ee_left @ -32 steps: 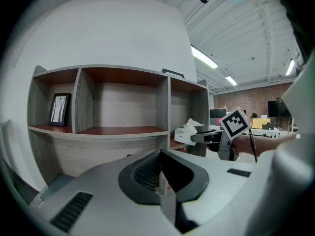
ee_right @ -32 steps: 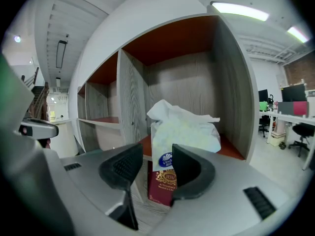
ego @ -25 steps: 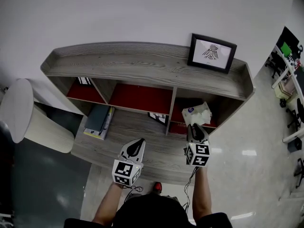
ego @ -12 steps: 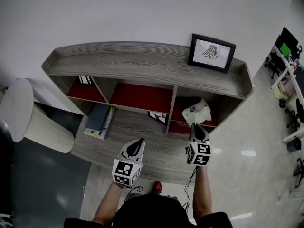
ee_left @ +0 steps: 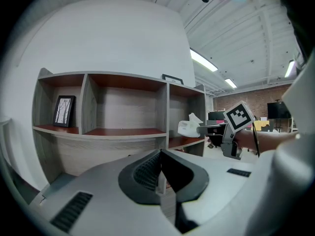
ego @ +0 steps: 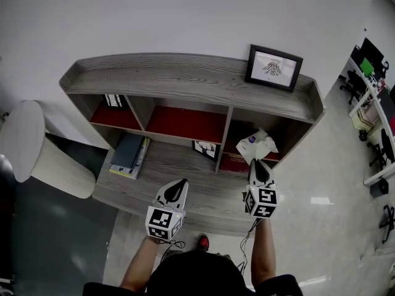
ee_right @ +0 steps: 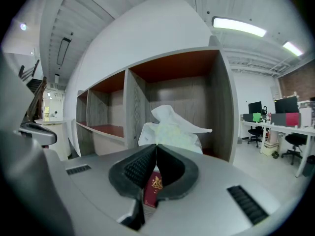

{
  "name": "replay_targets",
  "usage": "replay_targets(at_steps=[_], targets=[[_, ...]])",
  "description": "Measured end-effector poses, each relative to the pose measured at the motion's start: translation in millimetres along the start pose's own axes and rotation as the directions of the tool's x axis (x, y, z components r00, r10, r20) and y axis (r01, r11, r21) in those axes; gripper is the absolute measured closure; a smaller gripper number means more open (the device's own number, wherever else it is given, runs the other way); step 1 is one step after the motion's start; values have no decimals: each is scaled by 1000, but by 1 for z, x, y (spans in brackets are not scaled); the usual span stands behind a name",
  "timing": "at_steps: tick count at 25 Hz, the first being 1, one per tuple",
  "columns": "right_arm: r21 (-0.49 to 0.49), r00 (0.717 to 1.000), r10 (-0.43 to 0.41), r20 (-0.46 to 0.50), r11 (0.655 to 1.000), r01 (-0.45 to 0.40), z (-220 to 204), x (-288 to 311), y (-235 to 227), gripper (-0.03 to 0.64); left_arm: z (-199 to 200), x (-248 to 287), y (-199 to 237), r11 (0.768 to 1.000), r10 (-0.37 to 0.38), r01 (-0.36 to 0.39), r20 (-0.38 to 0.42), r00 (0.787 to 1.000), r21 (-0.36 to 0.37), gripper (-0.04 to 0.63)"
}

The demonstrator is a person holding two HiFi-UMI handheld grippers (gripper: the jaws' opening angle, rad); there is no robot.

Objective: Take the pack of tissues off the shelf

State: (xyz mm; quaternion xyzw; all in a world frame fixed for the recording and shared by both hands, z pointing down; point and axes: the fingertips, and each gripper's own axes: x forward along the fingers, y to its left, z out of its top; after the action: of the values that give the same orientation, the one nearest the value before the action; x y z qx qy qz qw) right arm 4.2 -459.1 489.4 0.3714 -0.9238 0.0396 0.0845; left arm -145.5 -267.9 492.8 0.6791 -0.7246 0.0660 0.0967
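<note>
White tissue pack (ego: 256,147) sits at the mouth of the right compartment of the shelf (ego: 185,79). Your right tool (ego: 255,164), jaws just closed, pinches its near edge. Withdraw level and slowly: the grip looks shallow.

Pack of tissues (ee_right: 172,131), lower part hidden behind jaws of right gripper (ee_right: 156,155); red booklet (ee_right: 153,186) below mostly covered, emblem too small to read
</note>
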Motion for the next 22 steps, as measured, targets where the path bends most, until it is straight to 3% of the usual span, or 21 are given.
replay_targets(at_steps=[12, 22], targets=[[-54, 996, 0, 87, 999, 5, 34, -59, 40, 586, 8, -40, 10, 1000, 11, -11, 50, 999, -9, 588], [-58, 994, 74, 82, 996, -70, 30, -83, 108, 586, 4, -89, 24, 999, 30, -29, 59, 998, -18, 588]])
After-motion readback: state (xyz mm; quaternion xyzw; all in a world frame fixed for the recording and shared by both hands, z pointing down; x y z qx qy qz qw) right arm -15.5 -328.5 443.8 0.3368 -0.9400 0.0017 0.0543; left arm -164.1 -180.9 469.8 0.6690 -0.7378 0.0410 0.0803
